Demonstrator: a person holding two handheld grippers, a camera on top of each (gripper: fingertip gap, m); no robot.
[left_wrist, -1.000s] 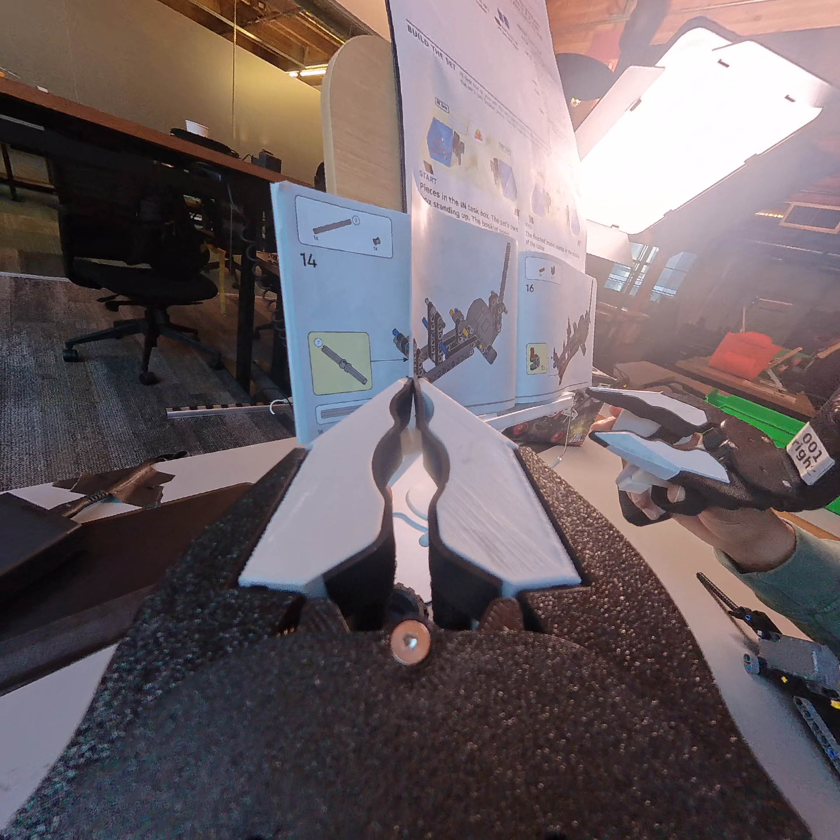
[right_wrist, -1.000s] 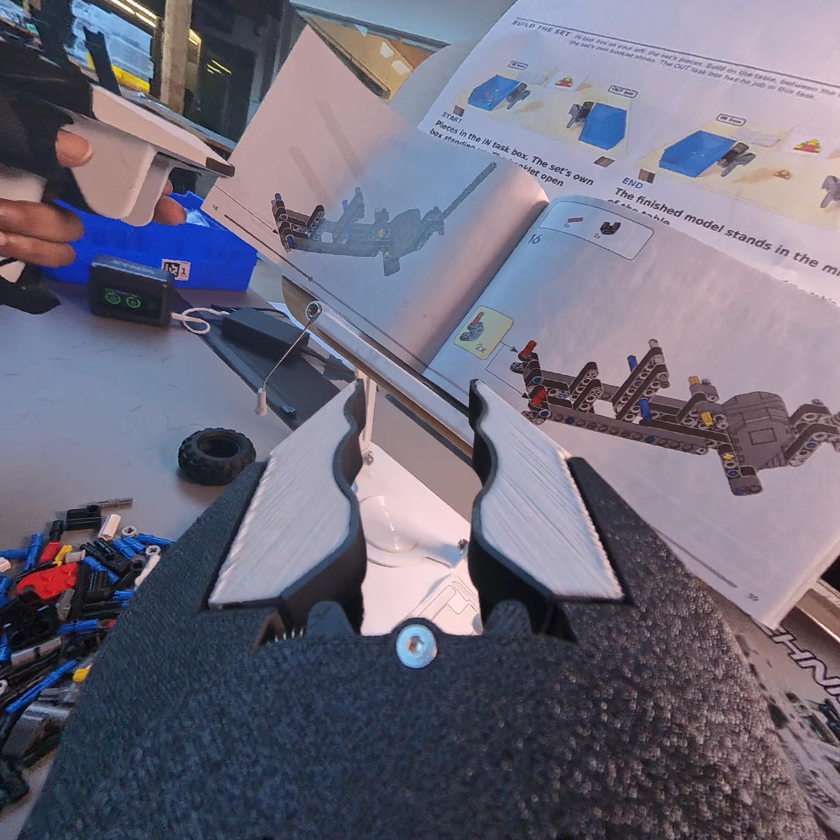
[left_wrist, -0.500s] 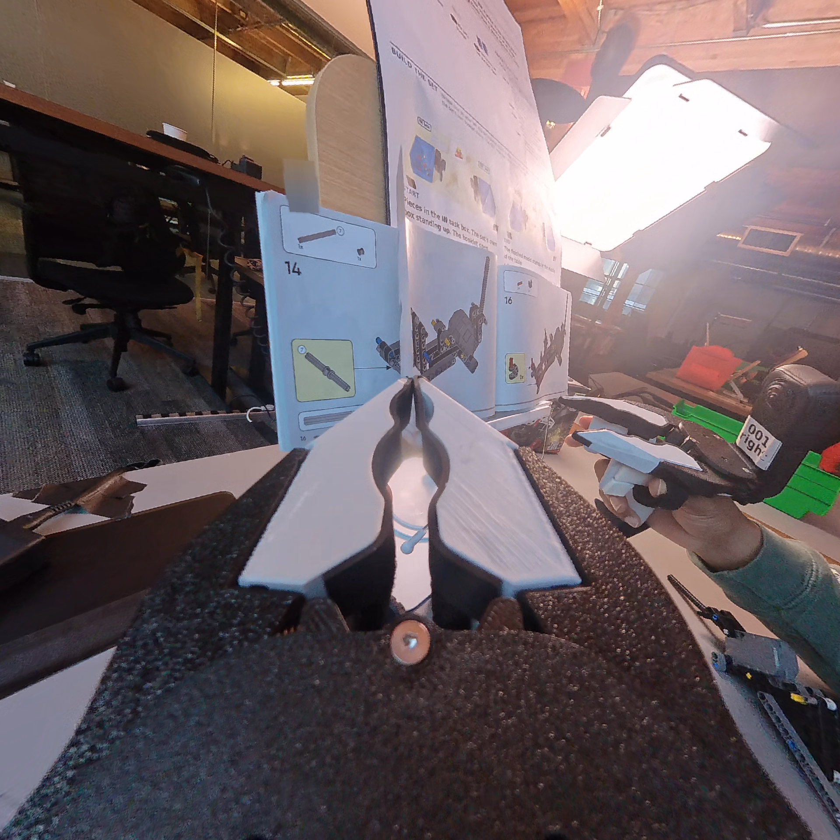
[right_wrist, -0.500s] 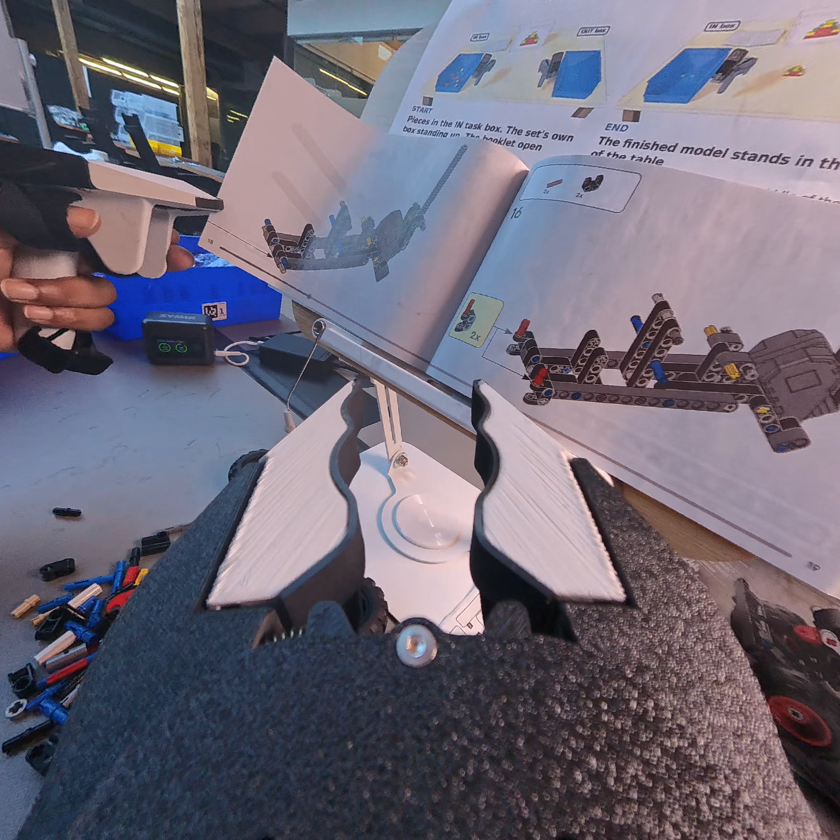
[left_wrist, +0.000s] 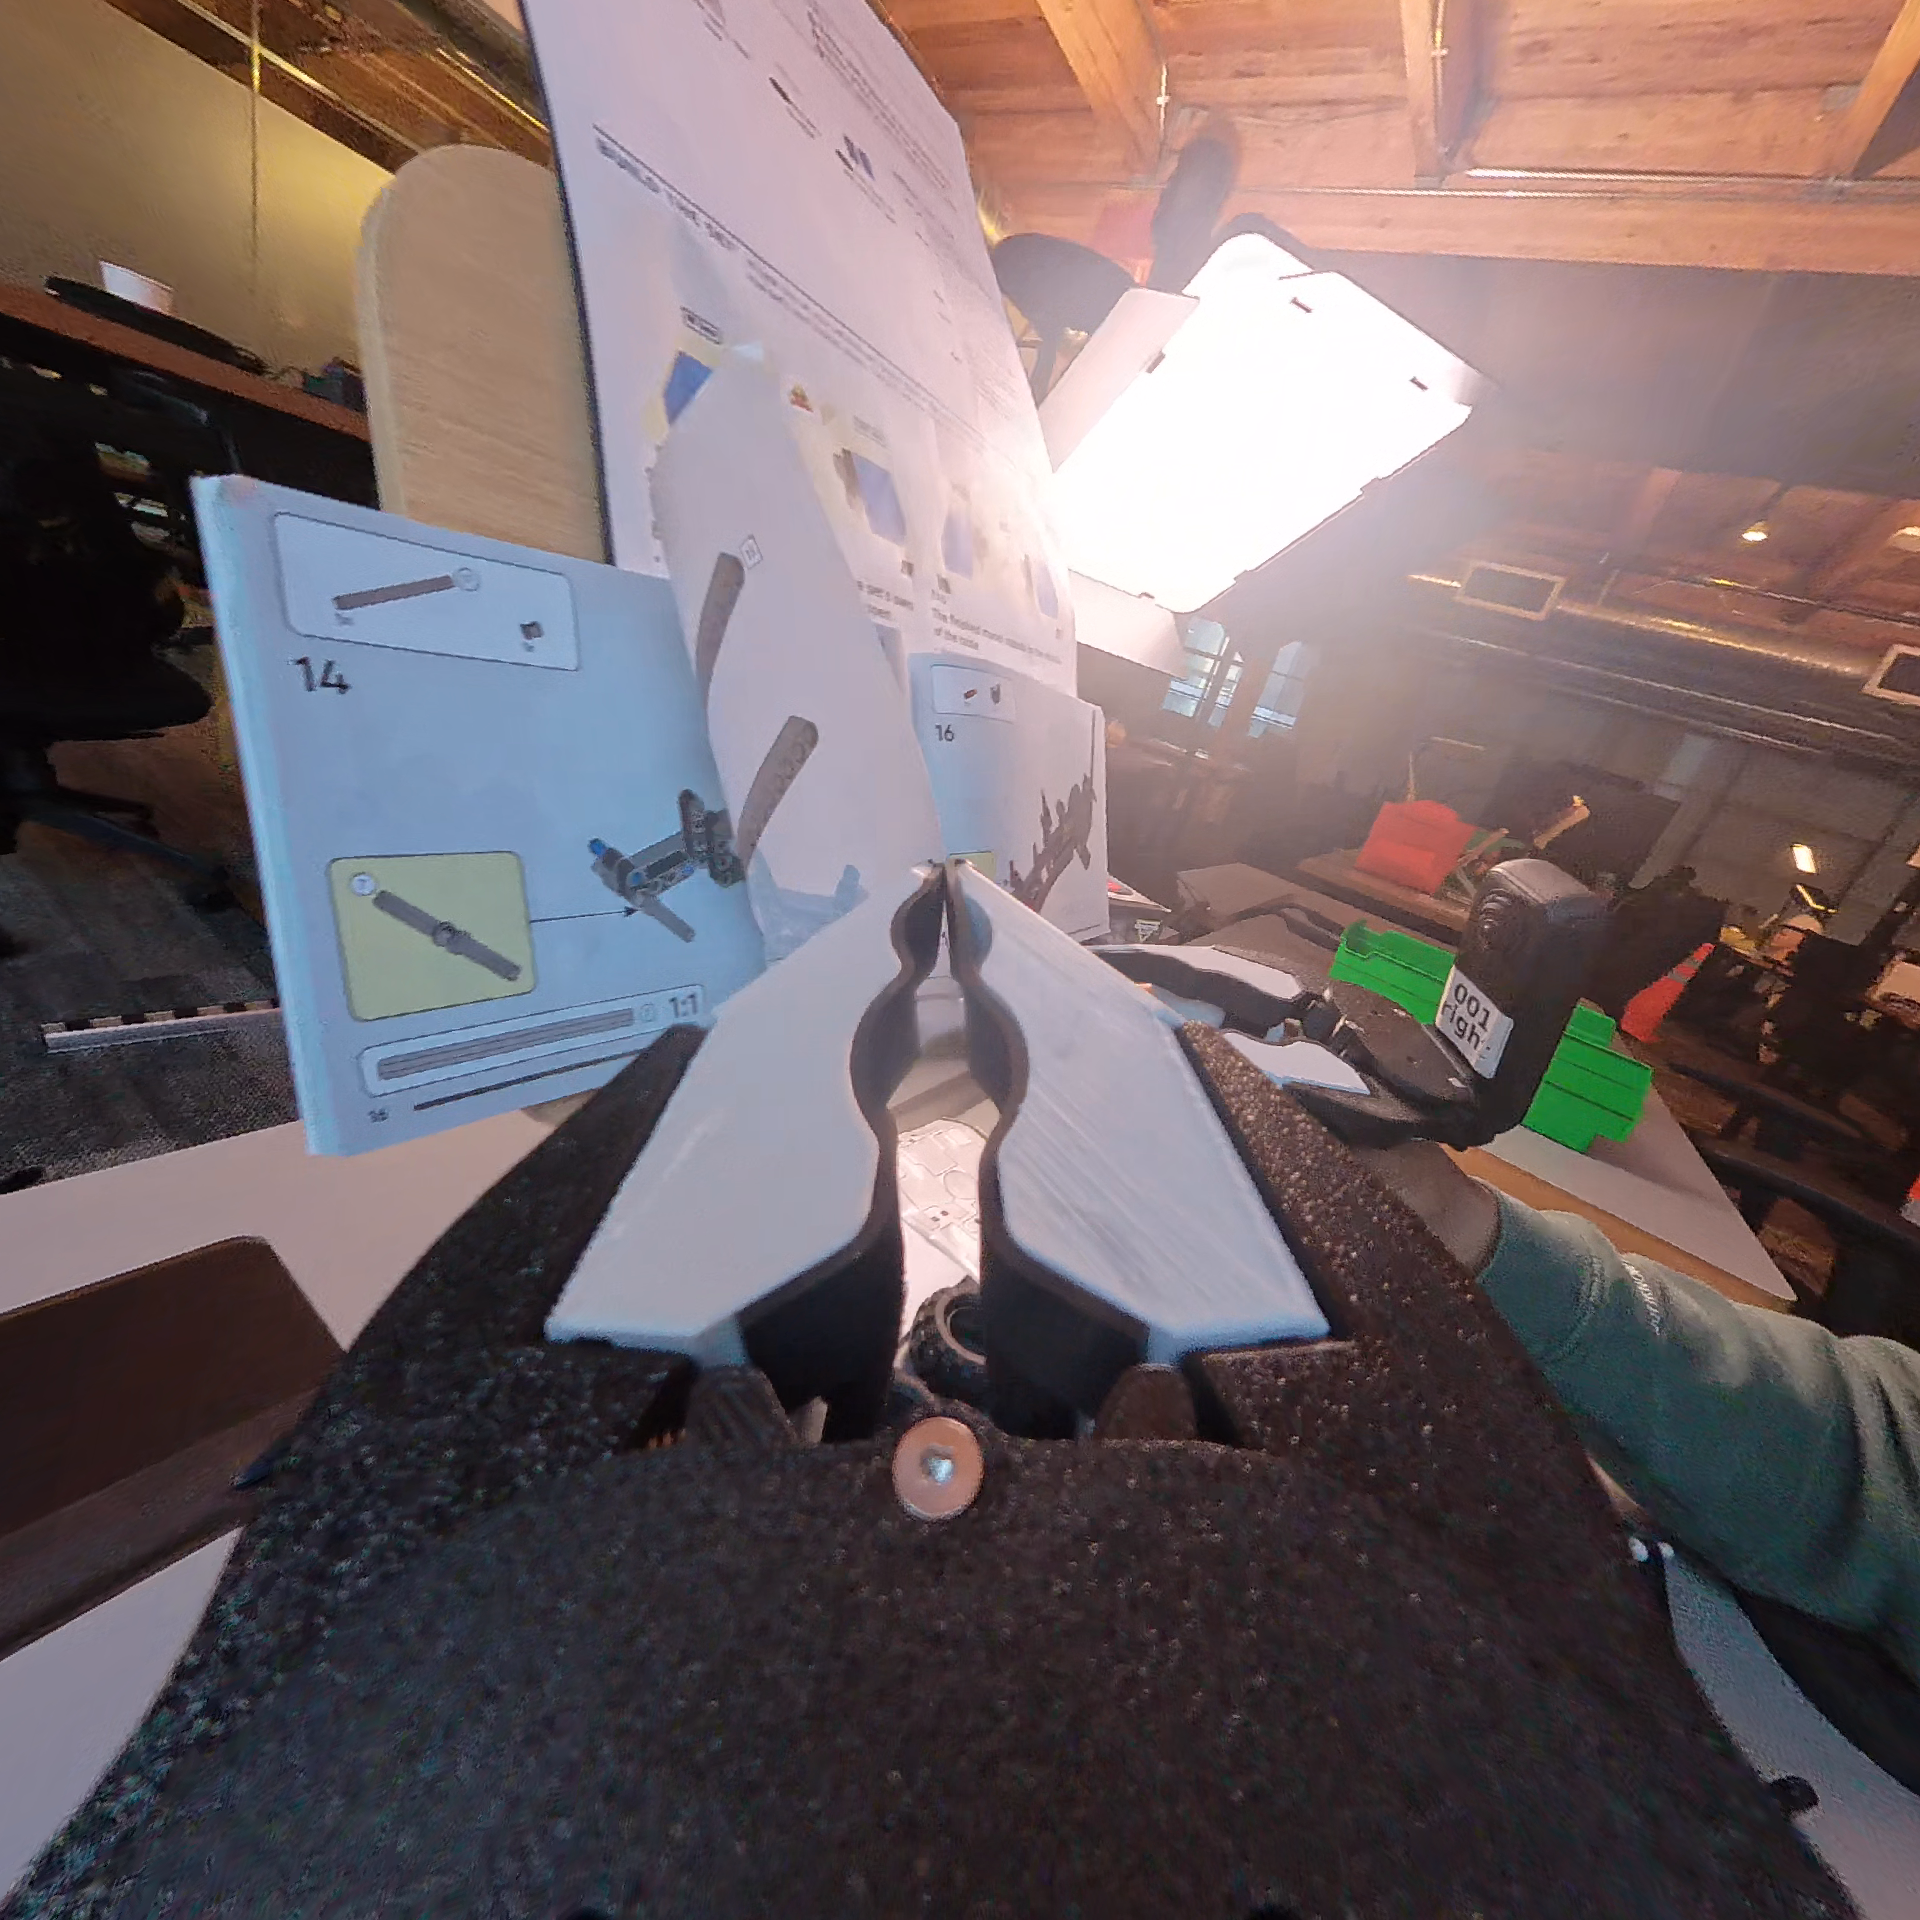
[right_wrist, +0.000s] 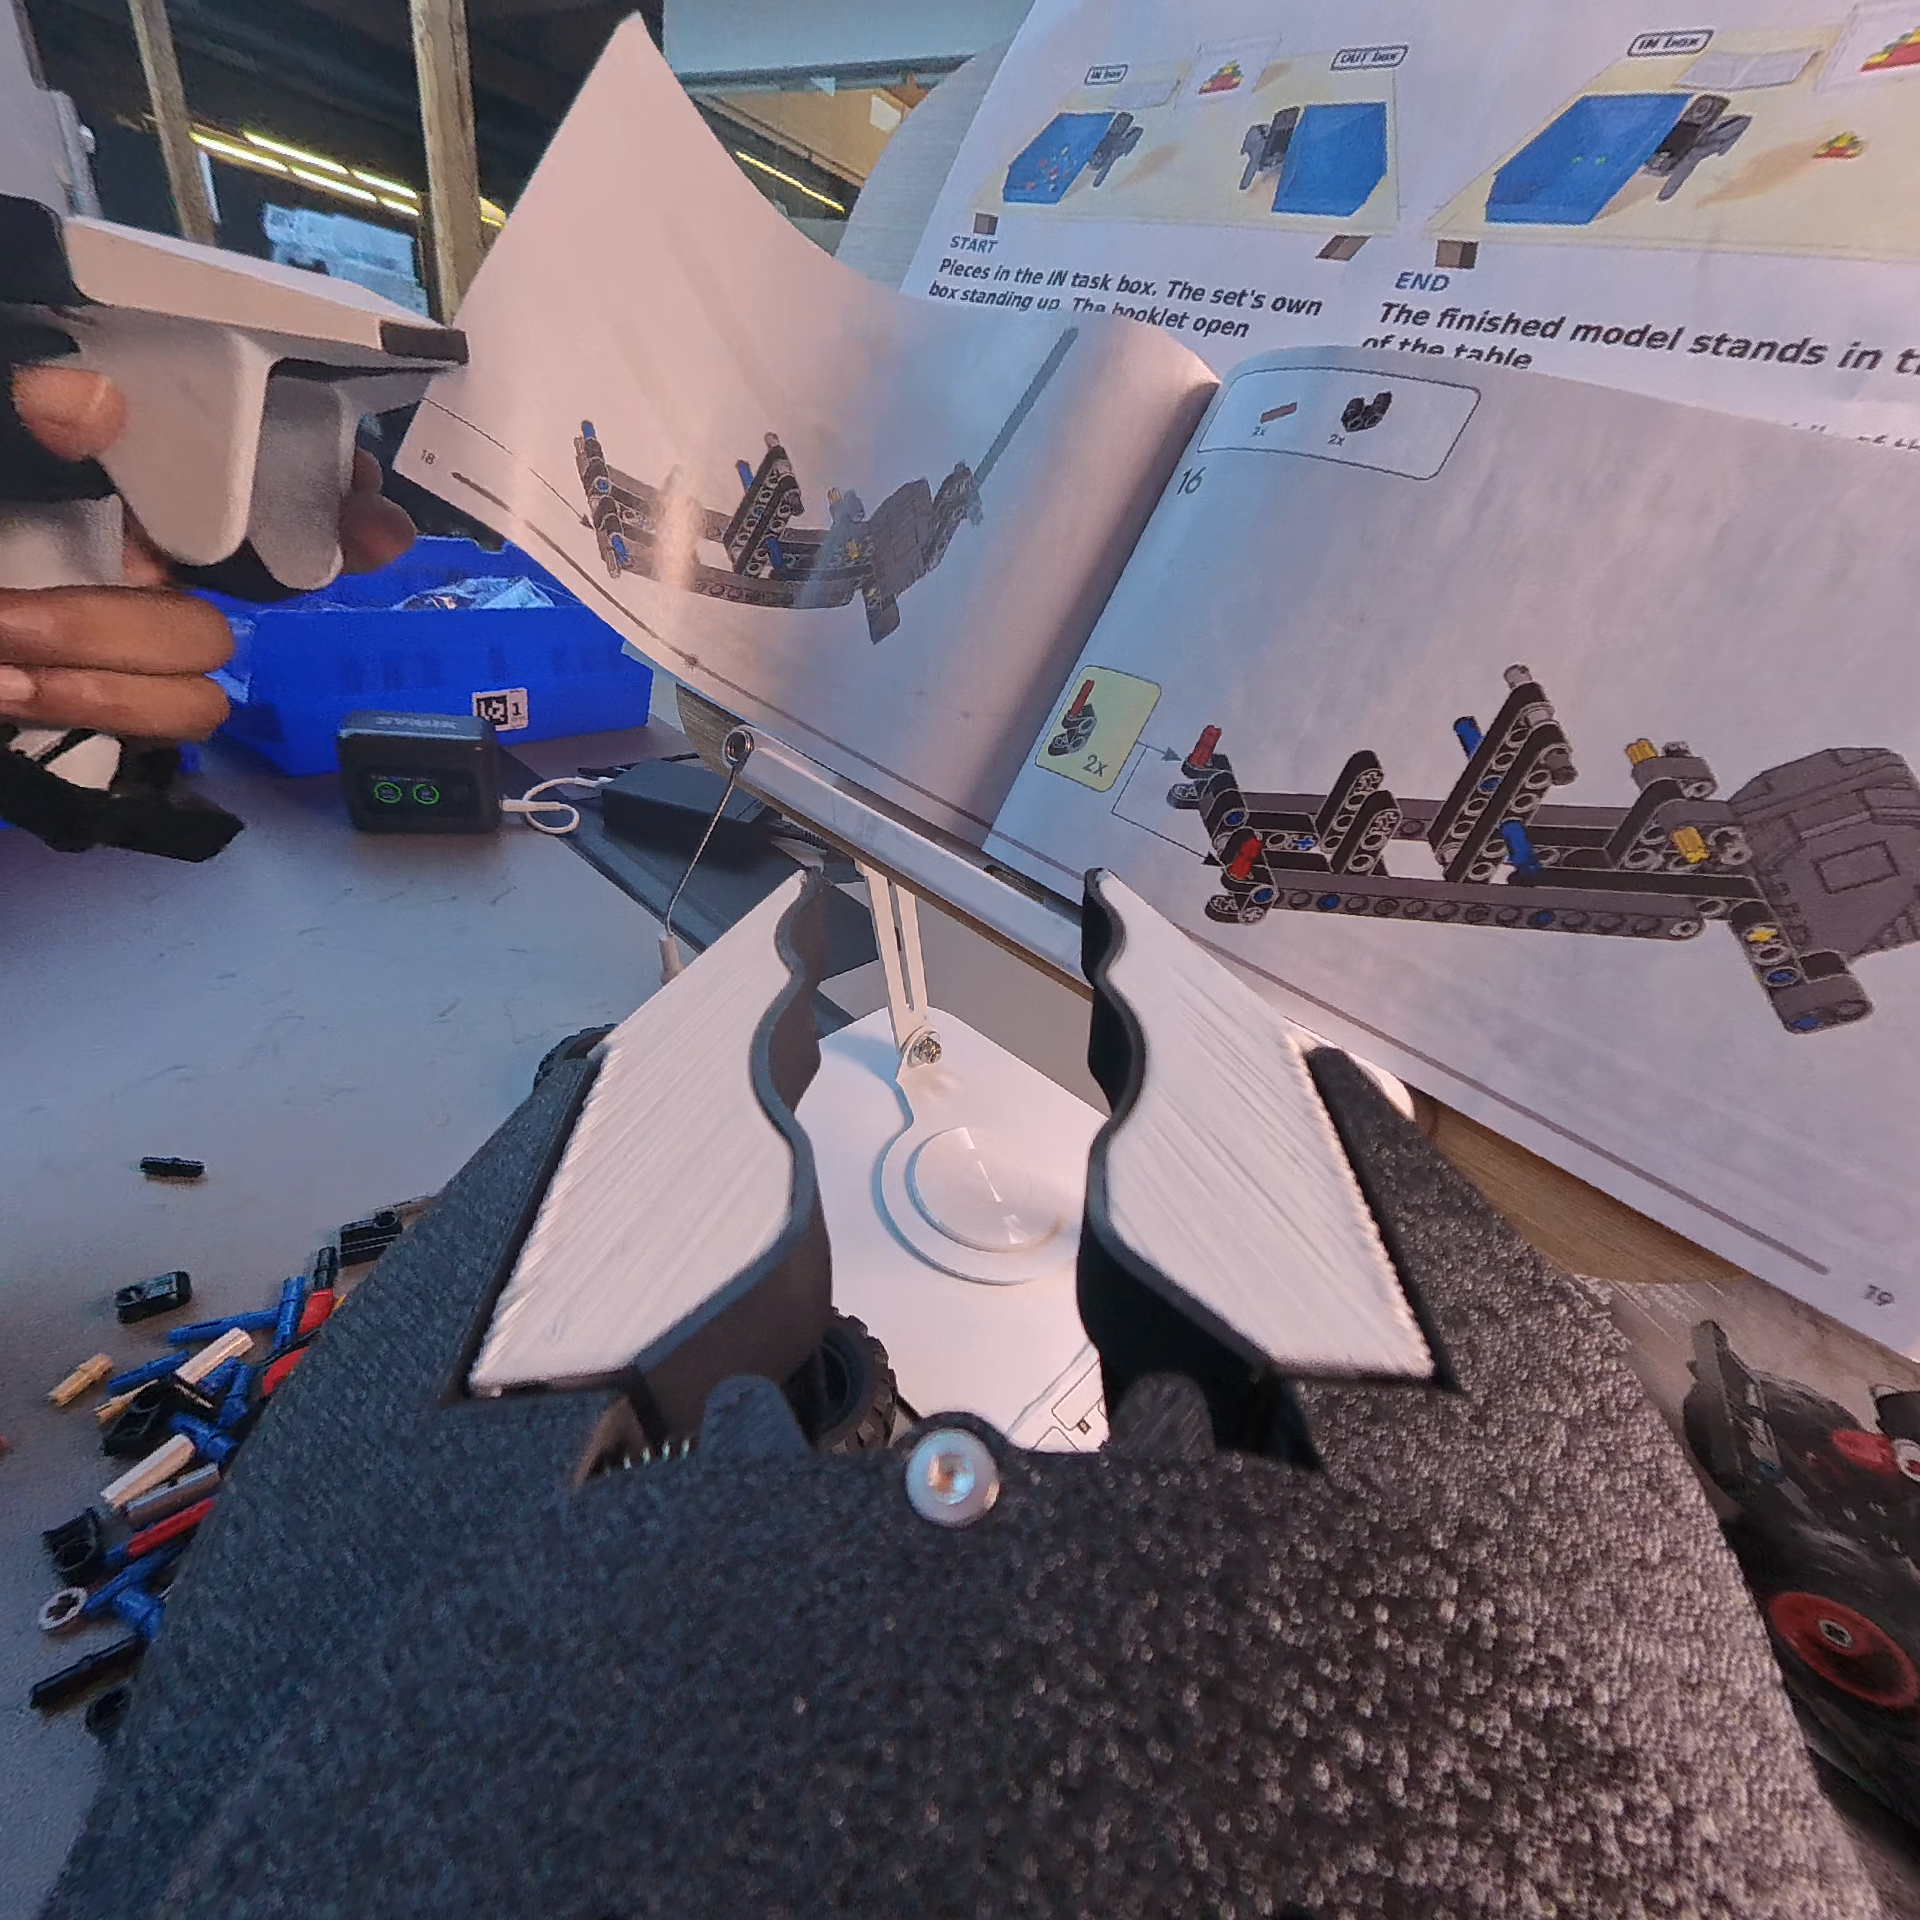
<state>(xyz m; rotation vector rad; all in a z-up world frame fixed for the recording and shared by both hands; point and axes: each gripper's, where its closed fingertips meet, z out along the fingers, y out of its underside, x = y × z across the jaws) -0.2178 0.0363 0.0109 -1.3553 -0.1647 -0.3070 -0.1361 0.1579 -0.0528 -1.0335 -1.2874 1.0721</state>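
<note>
An open instruction booklet (left_wrist: 468, 821) stands on a white stand (right_wrist: 966, 1174) on the table. My left gripper (left_wrist: 943, 868) is shut on the lower edge of one booklet page (left_wrist: 800, 665), which is lifted and curled away from the spread. In the right wrist view the left gripper (right_wrist: 416, 343) is at the upper left, its tip at the outer edge of the curled page (right_wrist: 790, 416). My right gripper (right_wrist: 945, 894) is open and empty, just in front of the booklet's lower edge and above the stand base. It also shows in the left wrist view (left_wrist: 1278, 1023).
A large printed sheet (right_wrist: 1455, 208) stands behind the booklet. A blue bin (right_wrist: 436, 655), a black device (right_wrist: 421, 774) and loose small parts (right_wrist: 156, 1455) lie to the left. A small tyre (right_wrist: 852, 1382) is under my right gripper. A green bin (left_wrist: 1558, 1070) is at the far right. My hands' fingertips stand some 15 centimetres from each other.
My left gripper has moved in to the booklet and now pinches a page, which has lifted and curled. My right gripper has come closer to the stand, still open.
</note>
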